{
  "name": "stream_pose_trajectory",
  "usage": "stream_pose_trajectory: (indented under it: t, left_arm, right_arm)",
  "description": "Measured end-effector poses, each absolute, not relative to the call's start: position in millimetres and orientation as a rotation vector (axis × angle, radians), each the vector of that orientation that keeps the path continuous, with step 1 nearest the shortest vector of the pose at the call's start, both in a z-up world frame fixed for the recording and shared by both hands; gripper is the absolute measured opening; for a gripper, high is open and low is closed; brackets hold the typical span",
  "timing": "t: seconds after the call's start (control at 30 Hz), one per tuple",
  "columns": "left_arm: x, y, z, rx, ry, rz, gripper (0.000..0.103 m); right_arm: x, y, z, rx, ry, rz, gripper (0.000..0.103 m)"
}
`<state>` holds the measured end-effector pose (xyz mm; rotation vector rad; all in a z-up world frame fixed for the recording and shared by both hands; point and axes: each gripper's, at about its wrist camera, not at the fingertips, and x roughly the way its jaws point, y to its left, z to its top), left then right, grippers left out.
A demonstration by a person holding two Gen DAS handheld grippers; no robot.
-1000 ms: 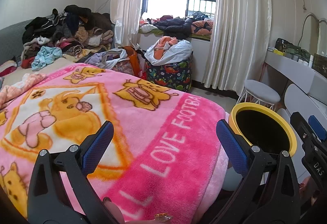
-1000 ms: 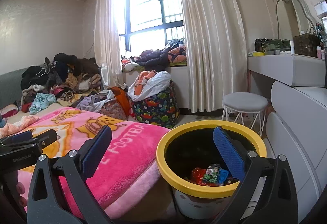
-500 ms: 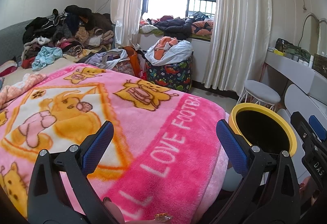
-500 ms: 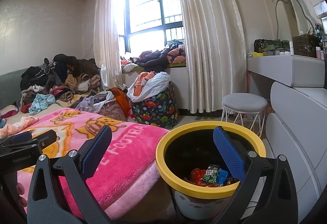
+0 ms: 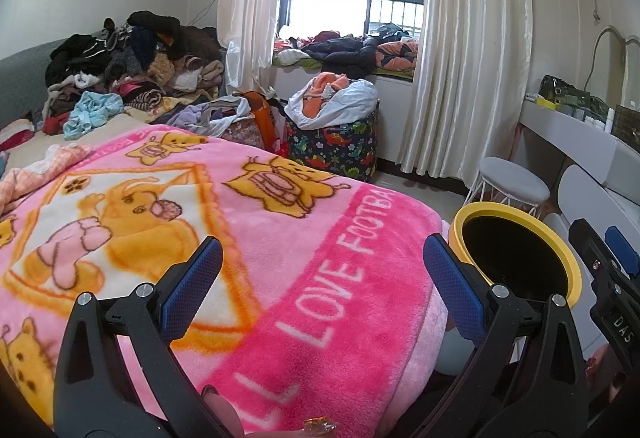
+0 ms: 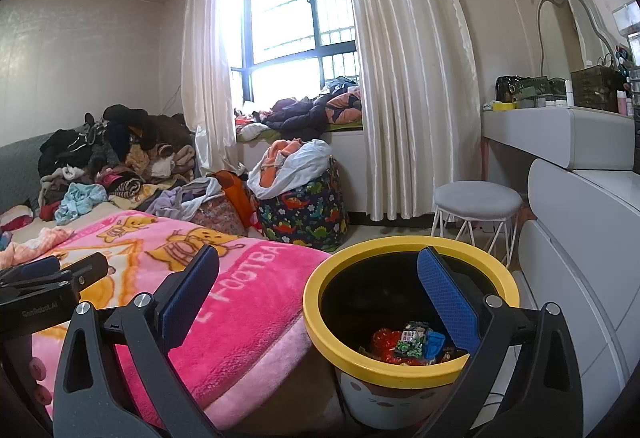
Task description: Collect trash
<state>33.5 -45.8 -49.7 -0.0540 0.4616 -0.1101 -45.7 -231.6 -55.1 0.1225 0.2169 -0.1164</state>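
Both tongs, left (image 5: 322, 286) and right (image 6: 318, 292), are spread, empty. Beside the bed's pink blanket (image 5: 248, 238) stands the yellow-rimmed bin (image 6: 408, 378) holding wrappers (image 6: 408, 344); stool (image 6: 478, 200) and curtained window (image 6: 304, 26) lie beyond.

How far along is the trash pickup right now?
Done: colorful wrappers already lie in the yellow-rimmed bin. In hand: nothing; the left tongs and right tongs are both open and empty. Left: a small amber wrapper on the pink blanket at the left view's bottom edge.

Home bedroom: bed with pink blanket (image 5: 240, 238), clothes pile (image 5: 132, 66), vanity (image 6: 560, 134), curtains (image 5: 472, 46).
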Motion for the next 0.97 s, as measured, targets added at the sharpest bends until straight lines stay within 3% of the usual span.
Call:
stream_pose_trajectory:
  t: [0.53, 0.7, 0.8, 0.97]
  left_arm:
    - [38.0, -23.4, -49.7, -0.101, 0.508, -0.07, 0.092]
    - [35.3, 86.4, -62.0, -0.216, 0.556, 0.196, 0.092]
    - [29.3, 162.3, -74.9, -0.229, 0.607, 0.464, 0.092]
    - [15.5, 295.7, -119.4, -0.301, 0.75, 0.844, 0.092]
  right_arm:
    - [-35.8, -218.1, -47.5, 0.087, 0.255, -0.027, 0.097]
    - [-6.5, -151.6, -26.7, 0.036, 0.344, 0.274, 0.097]
    - [18.4, -69.0, -27.1, -0.04, 0.493, 0.513, 0.097]
    - [37.8, 90.4, -72.9, -0.221, 0.713, 0.836, 0.097]
